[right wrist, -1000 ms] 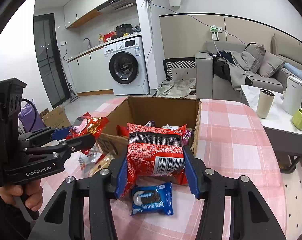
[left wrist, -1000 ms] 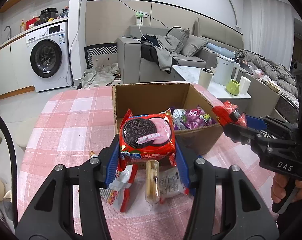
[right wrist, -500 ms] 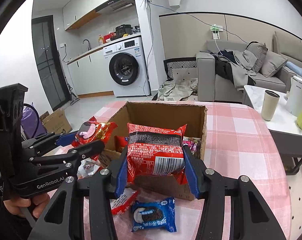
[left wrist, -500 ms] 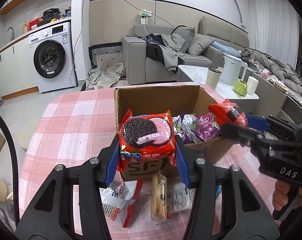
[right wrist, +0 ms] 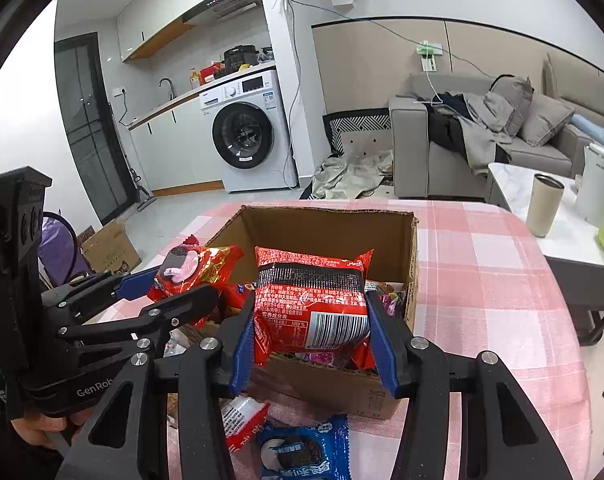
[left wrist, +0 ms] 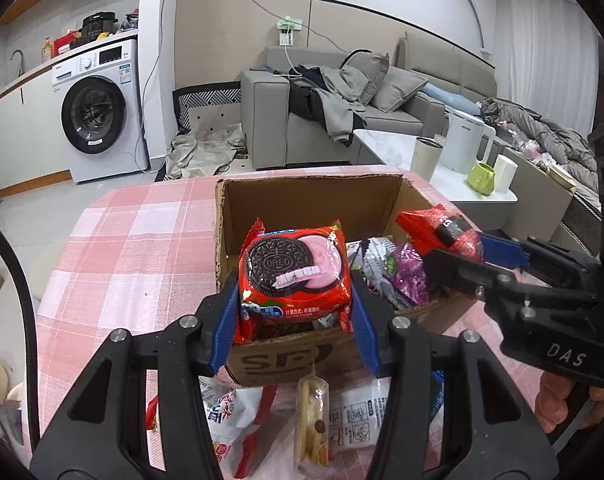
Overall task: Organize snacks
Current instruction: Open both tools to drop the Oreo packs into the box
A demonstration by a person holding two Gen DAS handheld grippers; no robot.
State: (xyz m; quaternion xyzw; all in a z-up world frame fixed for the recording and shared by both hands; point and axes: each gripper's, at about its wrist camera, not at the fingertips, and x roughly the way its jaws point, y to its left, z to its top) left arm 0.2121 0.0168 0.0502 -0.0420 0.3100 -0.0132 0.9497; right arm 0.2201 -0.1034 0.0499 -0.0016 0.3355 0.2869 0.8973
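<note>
My left gripper (left wrist: 293, 320) is shut on a red Oreo pack (left wrist: 295, 272) and holds it over the near edge of the open cardboard box (left wrist: 310, 200). My right gripper (right wrist: 312, 336) is shut on a red snack packet with a barcode (right wrist: 312, 304) and holds it over the near right part of the same box (right wrist: 330, 228). The right gripper's packet also shows in the left wrist view (left wrist: 442, 232), and the Oreo pack also shows in the right wrist view (right wrist: 193, 268). Several purple and silver packets (left wrist: 398, 268) lie inside the box.
The box stands on a pink checked tablecloth (left wrist: 133, 248). Loose snacks lie in front of the box: a biscuit stick pack (left wrist: 312, 420), white packets (left wrist: 229, 416) and a blue Oreo pack (right wrist: 302, 452). A side table with a cup (right wrist: 544, 204) and kettle stands to the right.
Both grippers have risen and moved forward with their packets, from in front of the box to over its near edge.
</note>
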